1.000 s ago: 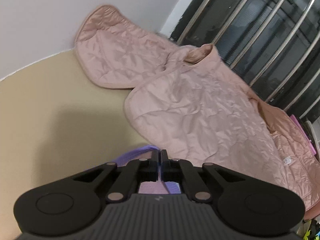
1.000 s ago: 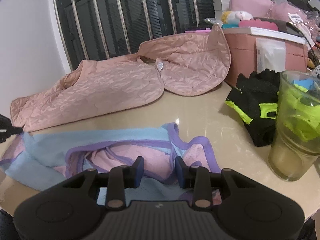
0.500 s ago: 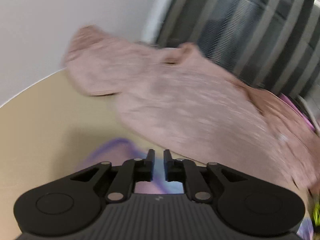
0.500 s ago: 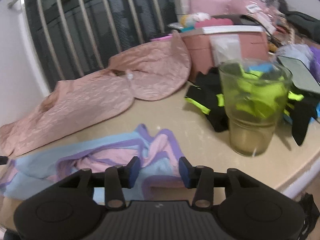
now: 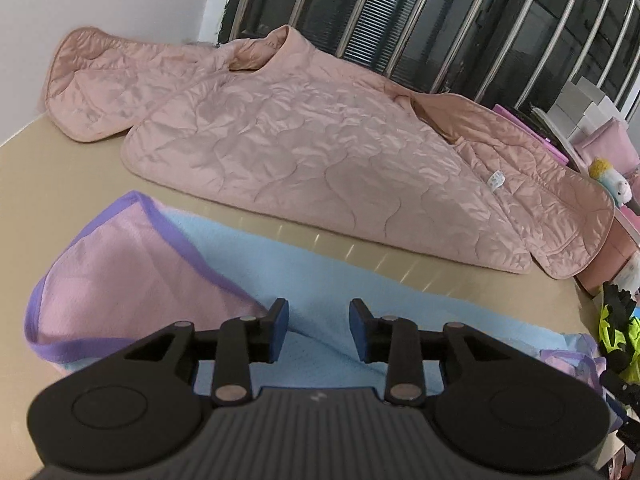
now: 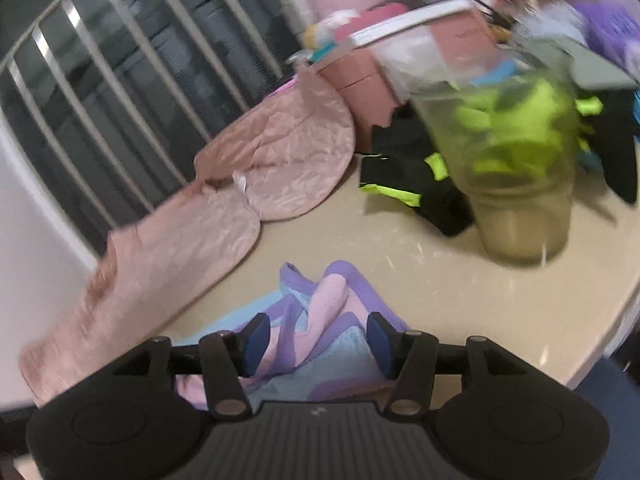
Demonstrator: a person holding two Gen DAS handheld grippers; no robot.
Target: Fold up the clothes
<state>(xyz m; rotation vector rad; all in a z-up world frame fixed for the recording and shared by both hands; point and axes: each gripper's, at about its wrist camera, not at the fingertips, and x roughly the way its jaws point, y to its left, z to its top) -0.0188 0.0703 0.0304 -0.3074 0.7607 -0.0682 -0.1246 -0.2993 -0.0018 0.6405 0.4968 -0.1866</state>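
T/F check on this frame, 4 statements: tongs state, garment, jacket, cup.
1. The left tongs are clamped on the blue garment. False: jaws apart, having just been opening, cloth lying loose beneath.
2. The pink quilted jacket lies spread along the barred window. True.
3. The right tongs grip the green plastic cup. False: open over the garment's purple-trimmed end, having just been opening; the cup stands apart.
4. The garment has purple trim. True.

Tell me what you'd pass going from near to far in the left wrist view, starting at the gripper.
left gripper, jaws open → blue, pink and purple-trimmed garment → bare strip of beige table → pink quilted jacket → barred window.
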